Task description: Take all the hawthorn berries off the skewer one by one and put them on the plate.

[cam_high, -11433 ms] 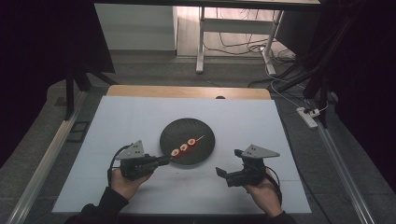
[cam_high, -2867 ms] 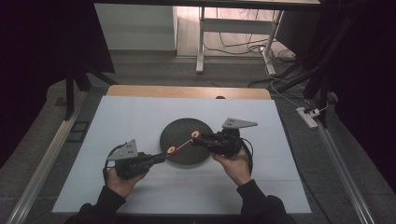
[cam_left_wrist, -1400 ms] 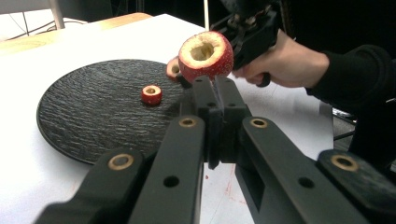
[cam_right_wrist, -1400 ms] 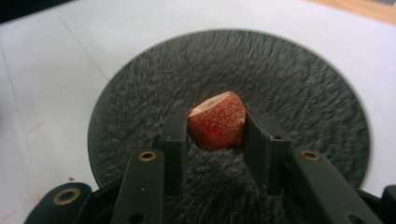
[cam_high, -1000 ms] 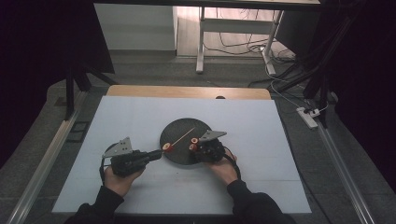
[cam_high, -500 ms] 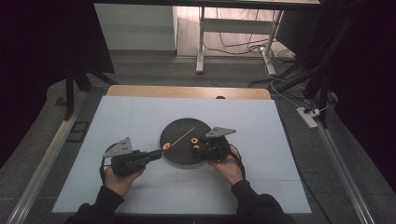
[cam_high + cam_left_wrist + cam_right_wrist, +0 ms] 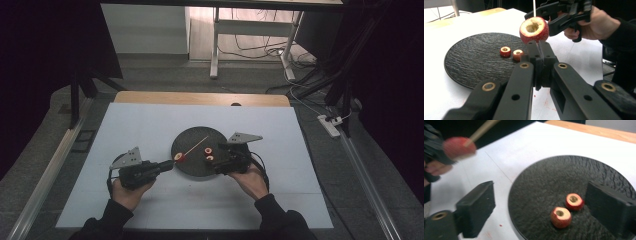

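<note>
The left gripper (image 7: 167, 165) stays clenched on the near end of a wooden skewer (image 7: 196, 145), just below one red hawthorn piece (image 7: 534, 29) threaded on it at the near-left rim of the black plate (image 7: 192, 170); the stick slants up over the plate's middle, as it did a second ago. The right gripper (image 7: 541, 207) has just been opening: its jaws now stand wide apart with nothing pressed between them, released, and it has lifted slightly off the plate's right side. Below that gap two cored hawthorn pieces (image 7: 567, 210) lie side by side on the plate, just right of its centre, where a second ago the jaws were closed over one of them. The plate rests mid-table on the white sheet (image 7: 150, 125).
</note>
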{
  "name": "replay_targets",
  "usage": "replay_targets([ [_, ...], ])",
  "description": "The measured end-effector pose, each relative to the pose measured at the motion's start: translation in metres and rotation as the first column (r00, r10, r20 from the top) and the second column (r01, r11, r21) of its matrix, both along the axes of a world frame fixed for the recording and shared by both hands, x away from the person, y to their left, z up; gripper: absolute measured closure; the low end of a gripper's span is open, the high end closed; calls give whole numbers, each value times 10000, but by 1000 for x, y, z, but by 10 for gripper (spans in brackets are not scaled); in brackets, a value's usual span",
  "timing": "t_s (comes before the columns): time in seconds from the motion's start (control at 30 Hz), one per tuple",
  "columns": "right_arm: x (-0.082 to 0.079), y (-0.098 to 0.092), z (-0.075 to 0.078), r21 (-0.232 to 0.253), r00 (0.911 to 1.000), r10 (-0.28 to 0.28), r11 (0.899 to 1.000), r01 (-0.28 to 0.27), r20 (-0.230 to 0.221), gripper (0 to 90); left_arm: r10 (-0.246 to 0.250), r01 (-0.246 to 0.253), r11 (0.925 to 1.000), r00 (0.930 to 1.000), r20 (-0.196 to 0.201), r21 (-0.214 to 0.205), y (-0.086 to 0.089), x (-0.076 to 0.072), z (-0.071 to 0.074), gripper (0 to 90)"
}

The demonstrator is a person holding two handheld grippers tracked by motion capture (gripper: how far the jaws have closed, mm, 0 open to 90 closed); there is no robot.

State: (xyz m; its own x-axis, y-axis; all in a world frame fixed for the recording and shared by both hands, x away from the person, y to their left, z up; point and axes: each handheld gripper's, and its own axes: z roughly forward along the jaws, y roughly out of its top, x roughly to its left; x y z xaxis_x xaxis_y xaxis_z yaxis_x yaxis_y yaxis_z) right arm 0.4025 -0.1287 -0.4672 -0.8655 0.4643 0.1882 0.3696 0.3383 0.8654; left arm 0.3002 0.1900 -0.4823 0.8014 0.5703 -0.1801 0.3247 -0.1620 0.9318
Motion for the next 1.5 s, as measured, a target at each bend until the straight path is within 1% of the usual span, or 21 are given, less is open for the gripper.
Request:
replay_targets([
  [0.17, -8, 4, 7, 246, 9992, 380, 9990, -383, 115, 0, -65, 65, 10000, 10000, 1, -75, -2, 0, 0, 896],
  [0.23, -11, 7, 8, 218, 9983, 553, 9982, -558, 205, 0, -102, 102, 9999, 9999, 4, -96, -3, 0, 0, 896],
  [0.3, -14, 9, 9, 301, 9970, 740, 9968, -747, 215, 0, -158, 158, 9998, 9999, 11, -102, -5, -1, 0, 896],
  [0.4, -17, 13, 9, 569, 9940, 1086, 9926, -1076, -144, 0, -224, 225, 9997, 9997, 28, -84, -8, -1, 1, 896],
  [0.43, -18, 15, 9, 597, 9932, 1152, 9917, -1141, -156, 0, -258, 258, 9996, 9997, 20, -90, -9, -1, 1, 896],
  [0.57, -22, 23, 9, 419, 9920, 1231, 9917, -1219, -289, 0, -329, 329, 9994, 9995, 10, -142, -14, -1, 0, 896],
  [0.63, -24, 26, 8, 418, 9903, 1338, 9903, -1322, -376, 0, -358, 358, 9993, 9994, 9, -126, -16, -1, 0, 896],
  [0.73, -27, 30, 8, 734, 9884, 1441, 9874, -1404, -476, 16, -409, 409, 9991, 9992, 9, -92, -18, -1, 0, 896],
  [0.77, -28, 31, 9, 740, 9877, 1495, 9865, -1459, -461, 32, -428, 428, 9990, 9991, 1, -96, -19, -1, 0, 896],
  [0.8, -30, 32, 9, 718, 9885, 1461, 9871, -1431, -385, 70, -446, 446, 9990, 9990, 5, -92, -20, -1, -1, 896],
  [0.83, -31, 32, 10, 742, 9888, 1460, 9869, -1433, -323, 119, -453, 453, 9989, 9990, 13, -84, -21, -1, -1, 896],
  [0.93, -31, 31, 11, 1011, 9855, 1642, 9820, -1592, -423, 277, -487, 488, 9988, 9988, 11, -82, -22, -1, -1, 896],
  [0.97, -30, 31, 11, 1106, 9831, 1757, 9793, -1693, -507, 328, -497, 497, 9987, 9988, 16, -89, -22, -1, 0, 896],
  [1.0, -30, 30, 11, 1200, 9807, 1866, 9766, -1787, -583, 352, -515, 515, 9986, 9987, 24, -91, -23, -1, 0, 896],
  [1.1, -29, 29, 11, 1170, 9788, 1958, 9752, -1879, -606, 415, -550, 550, 9984, 9985, 3, -139, -23, -1, -1, 896],
  [1.2, -29, 30, 10, 1275, 9761, 2072, 9719, -1977, -655, 451, -601, 600, 9980, 9982, 1, -178, -23, -1, -1, 896],
  [1.3, -30, 30, 10, 1160, 9735, 2219, 9698, -2145, -550, 483, -668, 668, 9976, 9978, -3, -204, -24, -1, -1, 896],
  [1.4, -30, 30, 10, 1212, 9714, 2309, 9673, -2230, -549, 535, -752, 752, 9970, 9972, -8, -192, -24, -1, -1, 896],
  [1.47, -30, 30, 10, 1198, 9701, 2377, 9657, -2306, -491, 588, -773, 773, 9969, 9970, -27, -158, -25, 0, -1, 896],
  [1.5, -31, 29, 10, 1176, 9696, 2400, 9653, -2332, -468, 589, -783, 783, 9968, 9969, -34, -144, -24, 0, -1, 897],
])
